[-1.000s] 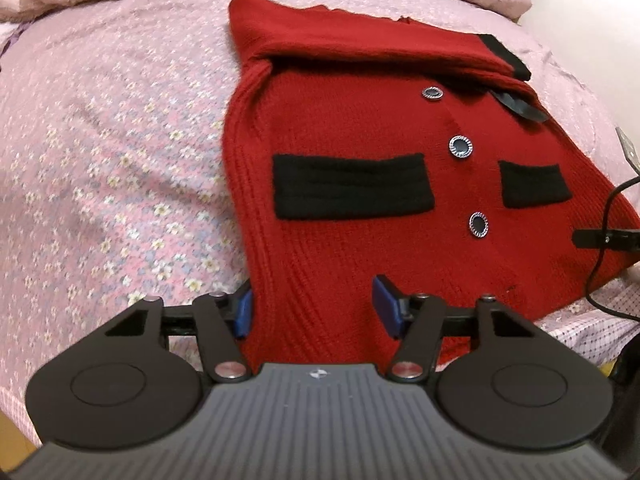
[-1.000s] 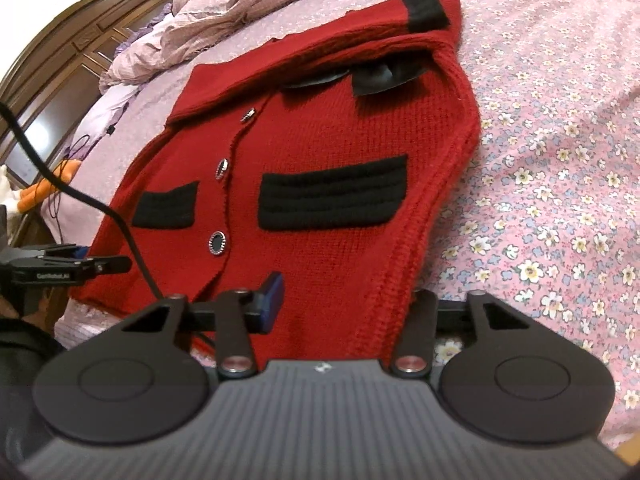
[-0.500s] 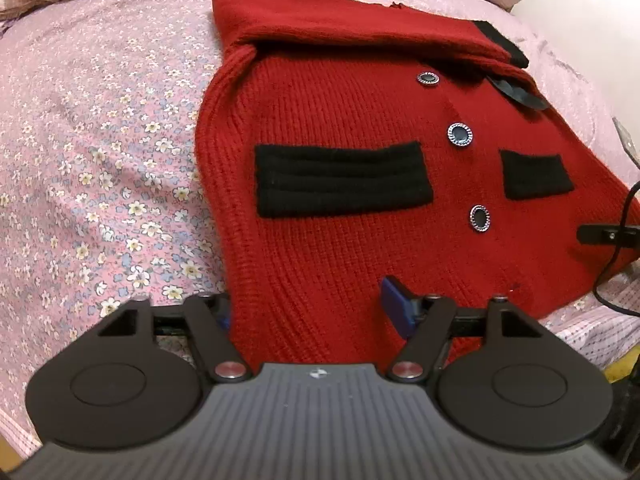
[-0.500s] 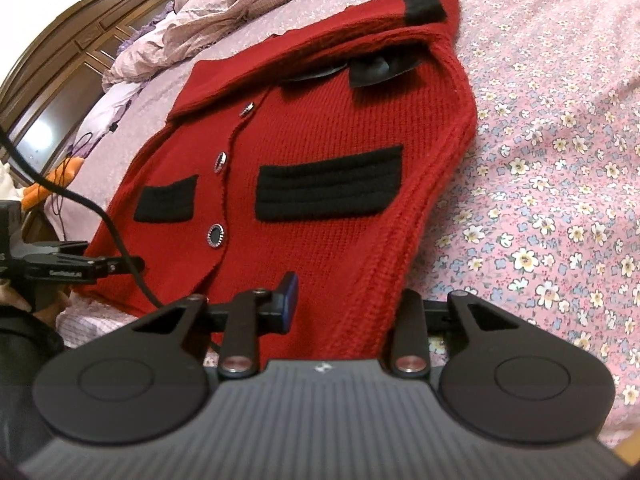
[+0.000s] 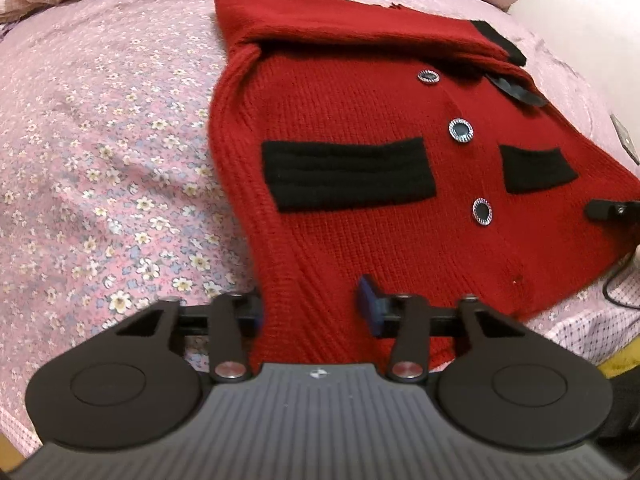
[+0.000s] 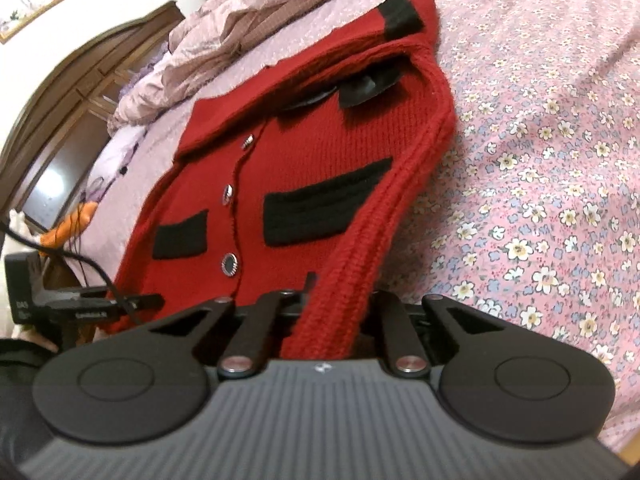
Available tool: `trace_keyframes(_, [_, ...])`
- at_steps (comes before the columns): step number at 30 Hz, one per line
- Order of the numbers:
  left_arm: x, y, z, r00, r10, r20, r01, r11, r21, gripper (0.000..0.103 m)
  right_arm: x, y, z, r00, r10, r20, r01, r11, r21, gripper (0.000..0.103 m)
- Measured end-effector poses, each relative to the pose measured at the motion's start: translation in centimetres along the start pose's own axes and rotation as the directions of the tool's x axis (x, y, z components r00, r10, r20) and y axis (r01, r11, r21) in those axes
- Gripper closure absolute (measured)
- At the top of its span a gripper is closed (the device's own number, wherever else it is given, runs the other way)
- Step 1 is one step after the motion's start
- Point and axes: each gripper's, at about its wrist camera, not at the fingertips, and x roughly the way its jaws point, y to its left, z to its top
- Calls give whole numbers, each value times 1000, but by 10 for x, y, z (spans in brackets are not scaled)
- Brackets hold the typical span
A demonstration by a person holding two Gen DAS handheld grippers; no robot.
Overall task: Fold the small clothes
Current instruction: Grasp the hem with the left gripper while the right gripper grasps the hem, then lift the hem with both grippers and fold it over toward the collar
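A small red knit cardigan (image 5: 360, 120) with black pockets and round buttons lies on the floral bedspread (image 5: 100, 160), its sleeves folded across the top. My left gripper (image 5: 312, 308) straddles the hem's left corner, jaws still apart with the knit between them. In the right wrist view the cardigan (image 6: 312, 168) shows with its right side edge raised. My right gripper (image 6: 340, 300) is shut on the hem's right corner and lifts it off the bed.
A bunched pink quilt (image 6: 260, 12) lies at the head of the bed. A wooden headboard (image 6: 72, 112) stands at the left of the right wrist view. A black cable and a clamp (image 6: 80, 304) sit by the bed's edge.
My right gripper closed on the hem corner and raised it, so the right side edge now stands up. My left gripper's jaws narrowed around the left corner.
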Motion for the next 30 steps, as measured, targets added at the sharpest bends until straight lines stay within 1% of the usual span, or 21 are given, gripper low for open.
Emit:
trace_keyframes(1, [-1, 2, 3, 1000, -12, -3, 12, 1000, -16, 76, -3, 1, 2, 1000, 11, 17, -11, 1000, 1, 93])
trace_keyframes(3, [-5, 7, 7, 999, -40, 0, 40, 998, -58, 81, -10, 5, 7, 998, 37, 58, -38, 999, 3, 93])
trace_keyframes(6, [-15, 9, 14, 995, -88, 40, 91, 993, -80, 83, -19, 11, 18, 991, 69, 117, -70, 998, -3, 93])
trace_keyframes(8, [-25, 11, 20, 988, -128, 82, 137, 984, -110, 84, -22, 14, 24, 985, 90, 145, -91, 996, -1, 94])
trace_keyframes(11, [-41, 18, 28, 972, -175, 158, 202, 964, -172, 84, -24, 16, 29, 977, 116, 180, -120, 993, 13, 94])
trace_keyframes(13, [-52, 23, 34, 956, -193, 223, 242, 946, -215, 88, -26, 16, 32, 969, 128, 211, -137, 990, 25, 94])
trace_keyframes(15, [-61, 27, 42, 938, -206, 279, 279, 926, -255, 88, -29, 15, 34, 959, 141, 244, -157, 986, 48, 94])
trace_keyframes(17, [-67, 29, 50, 926, -202, 320, 295, 915, -274, 88, -31, 14, 39, 946, 157, 282, -184, 980, 73, 94])
trace_keyframes(19, [-70, 32, 62, 917, -202, 342, 306, 909, -282, 89, -32, 16, 47, 935, 164, 315, -196, 978, 74, 94])
trace_keyframes(26, [-81, 31, 89, 899, -191, 394, 312, 911, -270, 89, -33, 27, 75, 910, 180, 372, -209, 977, 38, 94])
trace_keyframes(30, [-79, 33, 107, 894, -168, 415, 301, 911, -281, 89, -30, 26, 89, 899, 183, 397, -216, 975, 41, 94])
